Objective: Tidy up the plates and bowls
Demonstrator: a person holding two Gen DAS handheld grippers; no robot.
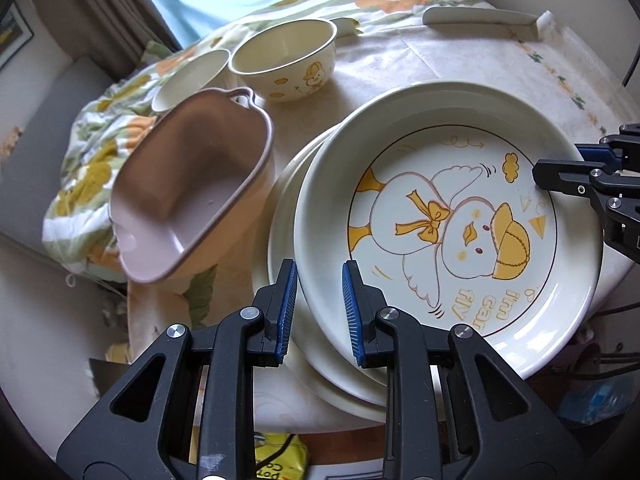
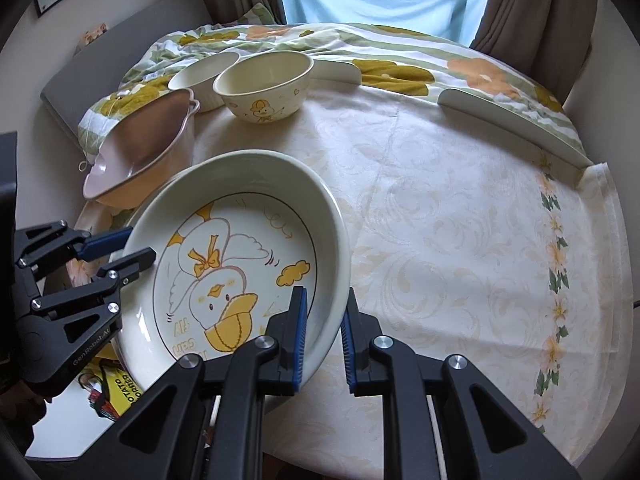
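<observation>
Duck plate (image 1: 460, 216) sat centre-right of left wrist view, stacked on at least 1 plain plate (image 1: 288, 240) whose rim showed at its left edge; stack on the tablecloth-covered surface (image 2: 460, 240). In right wrist view the plate looked tilted, right rim raised off the cloth.

Right hand-held gripper (image 2: 324, 336): jaws narrowed onto plate's near-right rim, 1 pad inside the well, 1 outside; pinching the rim. Left hand-held gripper (image 1: 320, 312): jaws set close but not fully together, straddling the rim at lower centre of its frame; judged pinching too, though pad contact not fully clear.

Pink square dish (image 1: 188, 184) left of the stack, leaning. Duck bowl (image 1: 284, 64) and a plain bowl (image 1: 188, 76) upper left, just beside each other. 2 more white plates (image 2: 516, 124) lay at the far edge of the surface, upper right of right wrist view.

Handling notes (judgement): plate looks glazed ceramic, so stiff, fairly heavy, slick, chips if dropped or knocked on the plate below. Rim is the only good hold; the upright wall gives pads a flat bite. 2 opposed rim grips should stop swing. Keep level, lower slowly. Risk: glaze slip under ribbed pads if tilted further.
</observation>
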